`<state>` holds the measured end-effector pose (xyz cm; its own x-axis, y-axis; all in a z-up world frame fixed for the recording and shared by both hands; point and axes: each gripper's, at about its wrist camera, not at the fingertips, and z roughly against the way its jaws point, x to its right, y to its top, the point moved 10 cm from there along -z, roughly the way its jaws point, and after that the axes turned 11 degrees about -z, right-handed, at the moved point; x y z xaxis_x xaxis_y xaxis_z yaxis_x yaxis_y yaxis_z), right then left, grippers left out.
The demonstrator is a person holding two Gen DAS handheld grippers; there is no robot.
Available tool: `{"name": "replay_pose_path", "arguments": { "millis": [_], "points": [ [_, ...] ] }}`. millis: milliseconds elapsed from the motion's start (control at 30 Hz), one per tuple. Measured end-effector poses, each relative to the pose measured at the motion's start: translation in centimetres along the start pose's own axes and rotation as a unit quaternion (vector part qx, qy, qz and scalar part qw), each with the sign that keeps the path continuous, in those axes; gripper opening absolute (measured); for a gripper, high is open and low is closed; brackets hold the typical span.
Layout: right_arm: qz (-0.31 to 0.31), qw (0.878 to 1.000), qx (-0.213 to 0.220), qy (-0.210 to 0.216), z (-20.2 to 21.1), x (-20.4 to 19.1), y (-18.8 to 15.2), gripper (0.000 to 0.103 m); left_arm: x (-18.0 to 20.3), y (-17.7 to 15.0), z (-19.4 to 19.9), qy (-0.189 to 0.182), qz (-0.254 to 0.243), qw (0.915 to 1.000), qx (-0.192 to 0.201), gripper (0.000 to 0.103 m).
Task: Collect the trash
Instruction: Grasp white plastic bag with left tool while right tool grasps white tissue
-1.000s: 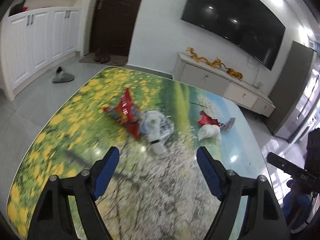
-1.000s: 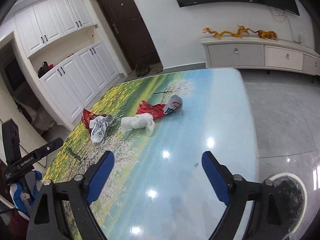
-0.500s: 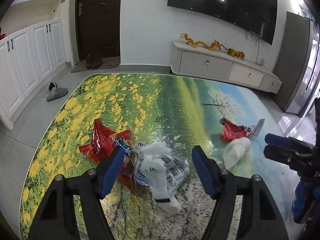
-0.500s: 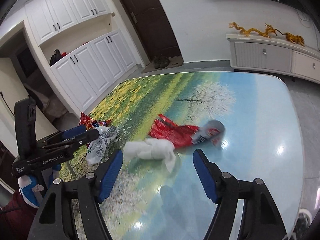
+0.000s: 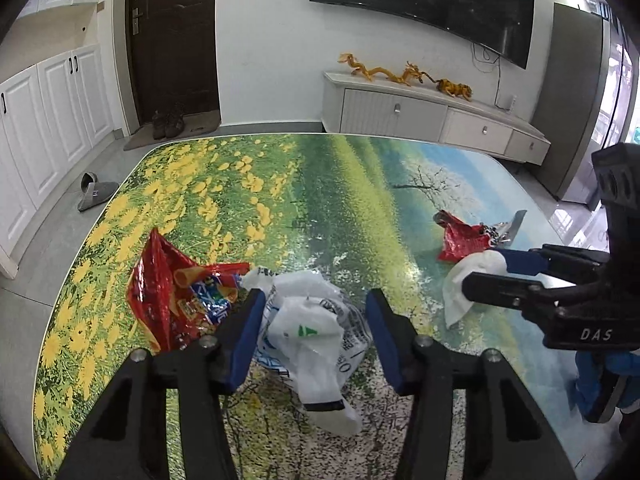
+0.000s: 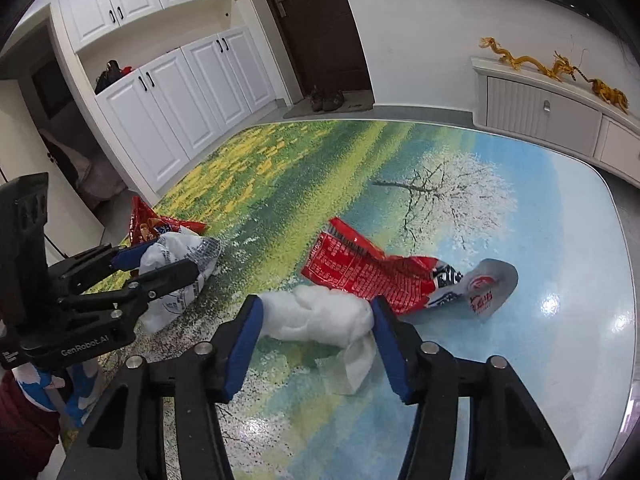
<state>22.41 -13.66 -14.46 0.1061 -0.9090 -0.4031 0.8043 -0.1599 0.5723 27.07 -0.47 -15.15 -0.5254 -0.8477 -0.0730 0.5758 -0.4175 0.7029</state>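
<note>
A crumpled white plastic bag (image 5: pixel 312 320) lies on the picture-printed table (image 5: pixel 320 200), partly over an open red snack bag (image 5: pixel 168 288). My left gripper (image 5: pixel 316 320) straddles the plastic bag; its jaws are closing, blue pads at the bag's sides, no squeeze visible. From the right wrist, that gripper (image 6: pixel 164 260) flanks the bag (image 6: pixel 180 256). My right gripper (image 6: pixel 316 320) straddles a white tissue wad (image 6: pixel 316 314); its jaws are closing too, pads at the wad's ends. A red wrapper (image 6: pixel 360 268) lies just behind the tissue.
The table's rounded right edge (image 6: pixel 624 264) runs close to the wrapper. On the floor to the left lies a grey slipper (image 5: pixel 94 196), before white cupboards (image 5: pixel 48 112). A low TV cabinet (image 5: pixel 420 116) stands behind the table, with shoes (image 5: pixel 168 124) by the dark door.
Both grippers came forward and down onto the trash and their jaws narrowed. The plastic bag now sits between the left fingers, the tissue between the right ones.
</note>
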Motion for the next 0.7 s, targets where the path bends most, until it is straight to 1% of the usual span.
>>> {"name": "replay_pose_path", "arguments": {
  "millis": [200,300,400,467,567,700],
  "points": [
    [0.0,1.0,0.0,-0.007,0.9,0.4,-1.2,0.043,1.3,-0.9,1.5,-0.019,-0.008,0.9997,0.011,0.046],
    [-0.011,1.0,0.0,-0.005,1.7,0.8,-2.1,0.04,2.5,-1.7,2.8,-0.041,-0.005,0.999,0.015,0.046],
    [-0.019,1.0,0.0,-0.002,2.6,0.9,-3.0,0.035,3.6,-2.9,4.2,-0.061,0.003,0.998,0.018,0.046],
    [-0.025,1.0,-0.001,0.0,3.2,1.1,-3.7,0.034,4.4,-3.6,5.2,-0.071,0.009,0.9973,0.018,0.046],
    [-0.039,0.999,-0.001,0.006,4.4,1.2,-4.7,0.033,5.2,-4.3,6.6,-0.073,0.017,0.9969,0.02,0.045],
    [-0.055,0.998,0.011,0.017,6.6,1.1,-5.7,0.032,5.7,-4.8,8.5,-0.061,0.024,0.9976,0.022,0.045]
  ]
}}
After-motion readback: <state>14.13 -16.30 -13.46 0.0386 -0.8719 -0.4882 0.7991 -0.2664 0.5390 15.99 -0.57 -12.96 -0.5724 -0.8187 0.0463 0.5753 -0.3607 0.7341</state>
